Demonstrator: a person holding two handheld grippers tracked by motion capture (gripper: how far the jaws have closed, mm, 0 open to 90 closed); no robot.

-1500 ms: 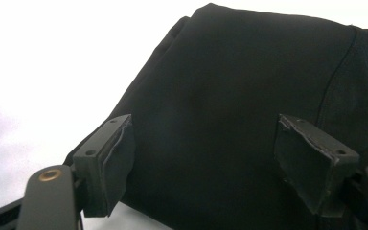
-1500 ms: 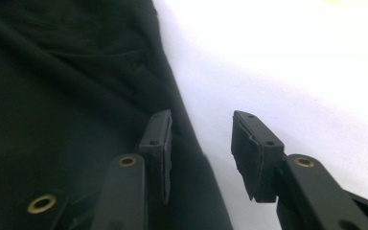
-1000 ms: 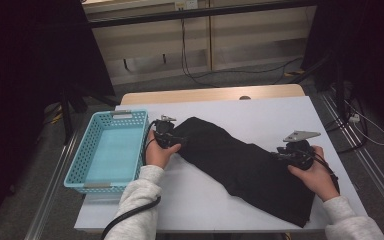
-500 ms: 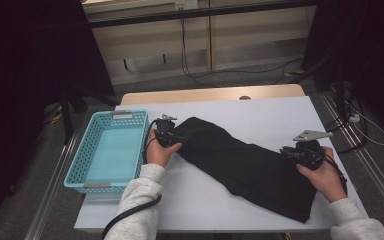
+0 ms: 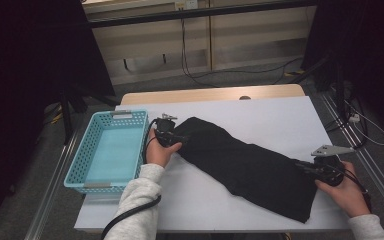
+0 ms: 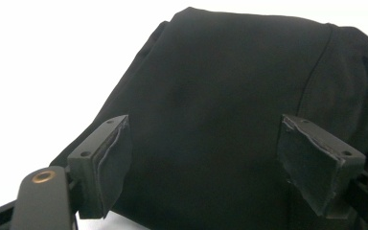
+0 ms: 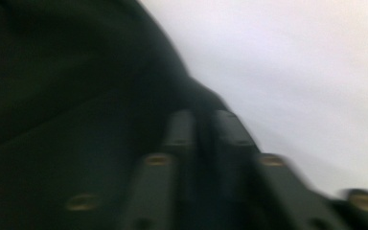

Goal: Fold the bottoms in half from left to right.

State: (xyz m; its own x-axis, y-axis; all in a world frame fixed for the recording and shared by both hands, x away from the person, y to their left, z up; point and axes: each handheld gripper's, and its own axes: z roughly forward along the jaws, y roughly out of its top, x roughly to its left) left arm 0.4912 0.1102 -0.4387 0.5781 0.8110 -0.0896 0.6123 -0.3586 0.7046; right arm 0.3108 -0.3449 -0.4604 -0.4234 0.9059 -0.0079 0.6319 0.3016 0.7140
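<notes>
A long black garment (image 5: 245,165) lies slantwise on the white table (image 5: 280,115). My left gripper (image 5: 172,136) is at its upper left end. In the left gripper view the left gripper (image 6: 206,129) stands open, its pads (image 6: 112,153) on either side of the cloth (image 6: 220,72) and not pressing on it. My right gripper (image 5: 301,164) is at the garment's right edge. Its jaws have just been closing, and in the blurred right gripper view the right gripper (image 7: 201,115) is shut on the edge of the cloth (image 7: 52,96), which rises to the tips.
A light blue plastic basket (image 5: 80,160) stands on the table's left side, beside the left hand. Bare white table surface lies behind the garment and in front of it. Cables run across the floor beyond the table.
My right hand has moved to the right and nearer the table's front edge, with the garment's right edge drawn out that way. The left hand and its gripper have stayed put.
</notes>
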